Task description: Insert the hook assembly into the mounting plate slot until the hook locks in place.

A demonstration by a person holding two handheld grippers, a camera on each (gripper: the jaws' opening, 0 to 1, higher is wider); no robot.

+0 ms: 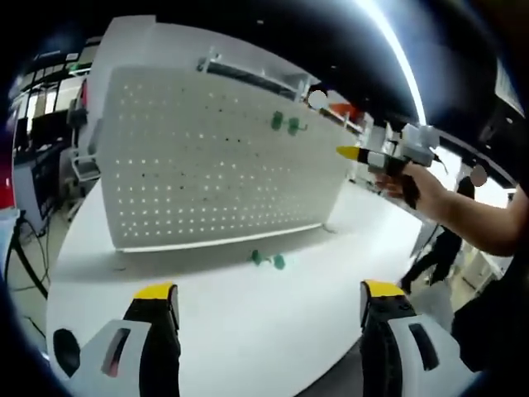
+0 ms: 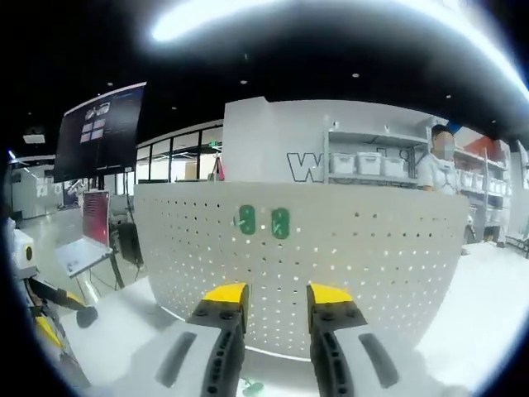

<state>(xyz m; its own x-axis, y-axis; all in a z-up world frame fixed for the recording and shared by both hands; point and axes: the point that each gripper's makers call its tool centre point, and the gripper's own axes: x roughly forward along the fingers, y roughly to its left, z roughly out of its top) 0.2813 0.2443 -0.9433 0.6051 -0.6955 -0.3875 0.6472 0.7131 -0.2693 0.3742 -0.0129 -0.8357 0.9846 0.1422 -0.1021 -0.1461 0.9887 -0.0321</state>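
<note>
We see two green hooks (image 2: 264, 222) mounted high on pegboard (image 2: 372, 265), straight ahead above right gripper (image 2: 277, 296), fingers narrow, empty. Left gripper (image 1: 269, 296) wide, empty; loose green hook (image 1: 269, 260) on tabletop (image 1: 273, 331) at pegboard foot, nearer it.

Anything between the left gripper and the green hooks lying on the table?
Nothing: in the left gripper view, bare white table runs from the left gripper to the green hooks.

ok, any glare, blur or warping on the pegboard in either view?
Left gripper view: pegboard bows from fisheye, backlit holes glow, overhead light streaks, right gripper slightly soft. Right gripper view: pegboard curves strongly, bright ceiling glare above, green hooks stay readable.
</note>
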